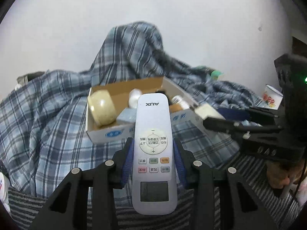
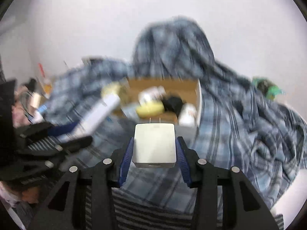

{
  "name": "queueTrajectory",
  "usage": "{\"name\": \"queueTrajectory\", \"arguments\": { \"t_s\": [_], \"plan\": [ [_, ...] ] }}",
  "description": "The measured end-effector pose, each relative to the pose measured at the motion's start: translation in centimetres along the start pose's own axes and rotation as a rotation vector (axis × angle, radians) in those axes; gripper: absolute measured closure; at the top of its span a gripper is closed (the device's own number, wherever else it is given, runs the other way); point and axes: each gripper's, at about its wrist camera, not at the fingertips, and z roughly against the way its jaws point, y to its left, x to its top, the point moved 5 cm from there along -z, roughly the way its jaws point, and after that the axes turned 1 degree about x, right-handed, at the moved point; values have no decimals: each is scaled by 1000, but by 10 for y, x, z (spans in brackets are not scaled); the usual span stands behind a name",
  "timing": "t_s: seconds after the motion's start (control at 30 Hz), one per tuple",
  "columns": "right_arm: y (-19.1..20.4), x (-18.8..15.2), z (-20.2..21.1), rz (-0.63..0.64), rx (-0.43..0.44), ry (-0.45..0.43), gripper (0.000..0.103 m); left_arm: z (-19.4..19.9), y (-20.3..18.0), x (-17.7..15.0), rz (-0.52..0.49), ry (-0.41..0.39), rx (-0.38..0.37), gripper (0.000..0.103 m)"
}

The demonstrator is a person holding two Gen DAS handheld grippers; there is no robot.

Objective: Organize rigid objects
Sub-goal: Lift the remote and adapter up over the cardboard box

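My left gripper (image 1: pixel 153 143) is shut on a white AUX remote control (image 1: pixel 153 153) and holds it above the bed, in front of an open cardboard box (image 1: pixel 115 132). The box holds a cream tape roll (image 1: pixel 102 108), a white round thing (image 1: pixel 134 97), a small grey box (image 1: pixel 126 116) and a white bottle (image 1: pixel 179 101). My right gripper (image 2: pixel 154 143) is shut on a white plug adapter (image 2: pixel 154 145) with its prongs towards the box (image 2: pixel 198 95). In the left wrist view the right gripper (image 1: pixel 211 119) is at the right, next to the box. The right wrist view is blurred.
A blue plaid blanket (image 1: pixel 48 115) covers the bed and is heaped behind the box against a white wall. A striped grey cloth (image 1: pixel 23 205) lies at the near edge. A green thing (image 1: pixel 215 74) lies on the blanket at the back right. Clutter (image 2: pixel 38 88) sits at the left.
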Motion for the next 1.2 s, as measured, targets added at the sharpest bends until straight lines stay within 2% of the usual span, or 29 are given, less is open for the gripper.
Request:
{"name": "queueTrajectory", "arguments": {
  "t_s": [0.07, 0.2, 0.43, 0.6, 0.77, 0.87, 1.0, 1.2],
  "plan": [
    [3, 4, 8, 23, -29, -58, 59, 6, -3, 2, -10, -36, 5, 61],
    [5, 5, 10, 33, -43, -78, 59, 17, -4, 6, -14, -90, 9, 61],
    [8, 6, 14, 50, -46, -102, 59, 17, 2, 8, 13, -89, 15, 61],
    [9, 17, 30, 39, -51, -159, 59, 25, 6, 19, 39, -138, 40, 61],
    [14, 34, 38, 73, -80, -198, 59, 37, 11, 49, 19, -208, 68, 61],
    [15, 54, 43, 102, -111, -241, 59, 42, 10, 73, 6, -238, 67, 61],
    [9, 87, 43, 99, -130, -309, 59, 48, 6, 105, -25, -316, 73, 61],
    [0, 118, 22, 93, -180, -357, 59, 21, 13, 141, 23, -339, 50, 61]
  ]
}}
